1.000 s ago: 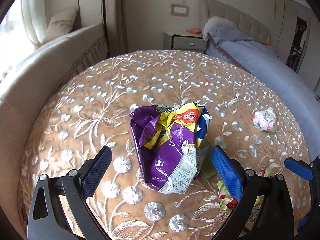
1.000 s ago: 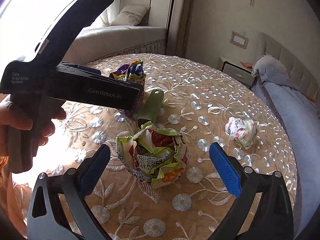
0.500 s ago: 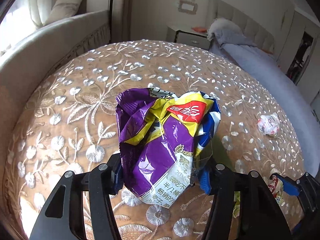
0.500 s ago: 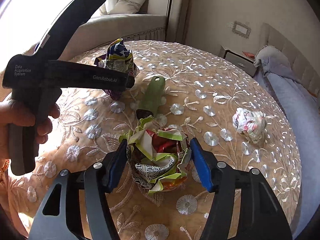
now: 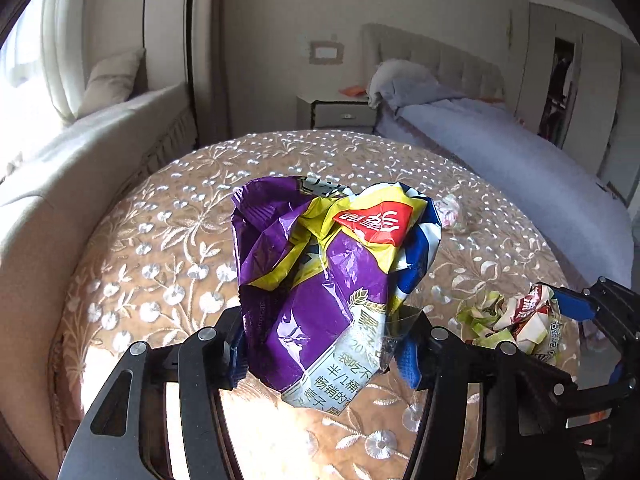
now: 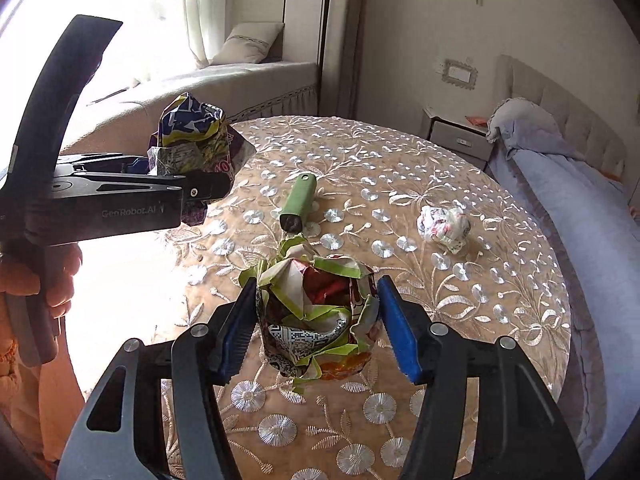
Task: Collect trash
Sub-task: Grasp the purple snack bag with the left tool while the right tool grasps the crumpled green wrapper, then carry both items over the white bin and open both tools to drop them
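Note:
My left gripper [image 5: 322, 354] is shut on a crumpled purple and yellow snack bag [image 5: 332, 276] and holds it above the round table [image 5: 168, 240]. The bag also shows in the right wrist view [image 6: 192, 136], lifted at the left. My right gripper [image 6: 316, 328] is shut on a crumpled green and red wrapper [image 6: 316, 320] and holds it just above the tablecloth; the wrapper also shows in the left wrist view [image 5: 516, 320]. A crumpled white paper ball [image 6: 444, 228] lies on the table's right side, apart from both grippers.
A green tube-shaped object [image 6: 298, 204] lies on the embroidered tablecloth [image 6: 400, 184] near the middle. A window seat with a cushion [image 6: 248, 42] is behind the table. A bed [image 6: 560, 200] runs along the right, with a nightstand [image 6: 456, 136] at its head.
Both grippers closed on their trash about half a second ago. Since then both have risen: the purple bag is well above the table and the green wrapper is lifted slightly.

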Tool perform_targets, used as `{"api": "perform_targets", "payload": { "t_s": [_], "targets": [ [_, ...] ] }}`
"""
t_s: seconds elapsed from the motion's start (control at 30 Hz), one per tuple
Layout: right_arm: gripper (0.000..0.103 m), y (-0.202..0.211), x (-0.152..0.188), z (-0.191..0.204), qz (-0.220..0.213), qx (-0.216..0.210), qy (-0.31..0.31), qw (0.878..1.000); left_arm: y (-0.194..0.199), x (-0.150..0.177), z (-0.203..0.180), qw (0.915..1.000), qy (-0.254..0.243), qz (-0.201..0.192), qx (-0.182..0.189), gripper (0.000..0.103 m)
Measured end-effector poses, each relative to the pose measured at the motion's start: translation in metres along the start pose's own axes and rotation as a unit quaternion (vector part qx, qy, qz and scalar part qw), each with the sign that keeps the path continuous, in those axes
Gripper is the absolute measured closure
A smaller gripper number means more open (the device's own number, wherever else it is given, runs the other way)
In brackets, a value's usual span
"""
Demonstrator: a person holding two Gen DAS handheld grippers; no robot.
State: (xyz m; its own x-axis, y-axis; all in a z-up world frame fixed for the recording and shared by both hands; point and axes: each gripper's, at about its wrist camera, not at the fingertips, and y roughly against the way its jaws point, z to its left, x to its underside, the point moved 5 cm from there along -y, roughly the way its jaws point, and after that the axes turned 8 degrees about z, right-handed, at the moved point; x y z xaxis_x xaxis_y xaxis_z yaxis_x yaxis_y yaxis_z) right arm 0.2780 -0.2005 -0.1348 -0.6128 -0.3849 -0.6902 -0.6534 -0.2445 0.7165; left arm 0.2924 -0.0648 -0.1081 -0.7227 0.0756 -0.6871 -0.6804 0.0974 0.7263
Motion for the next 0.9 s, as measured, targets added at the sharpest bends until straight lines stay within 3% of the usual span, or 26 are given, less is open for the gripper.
{"api": "perform_targets", "payload": {
  "t_s": [0.13,0.47,0.9],
  "targets": [
    [0.043,0.03,0.015,-0.002,-0.018,0.018,0.006,1.0,0.029,0.015,-0.029,0.9988,-0.043,-0.023,-0.005,0.047],
    [0.043,0.1,0.06,-0.024,-0.06,0.068,-0.01,0.996,0.075,0.05,-0.107,0.9913,-0.118,-0.043,0.04,0.047],
    [0.043,0.142,0.149,-0.082,-0.032,0.158,-0.07,0.984,0.06,0.094,-0.218,0.9688,-0.228,-0.031,0.091,0.047]
  ]
}}
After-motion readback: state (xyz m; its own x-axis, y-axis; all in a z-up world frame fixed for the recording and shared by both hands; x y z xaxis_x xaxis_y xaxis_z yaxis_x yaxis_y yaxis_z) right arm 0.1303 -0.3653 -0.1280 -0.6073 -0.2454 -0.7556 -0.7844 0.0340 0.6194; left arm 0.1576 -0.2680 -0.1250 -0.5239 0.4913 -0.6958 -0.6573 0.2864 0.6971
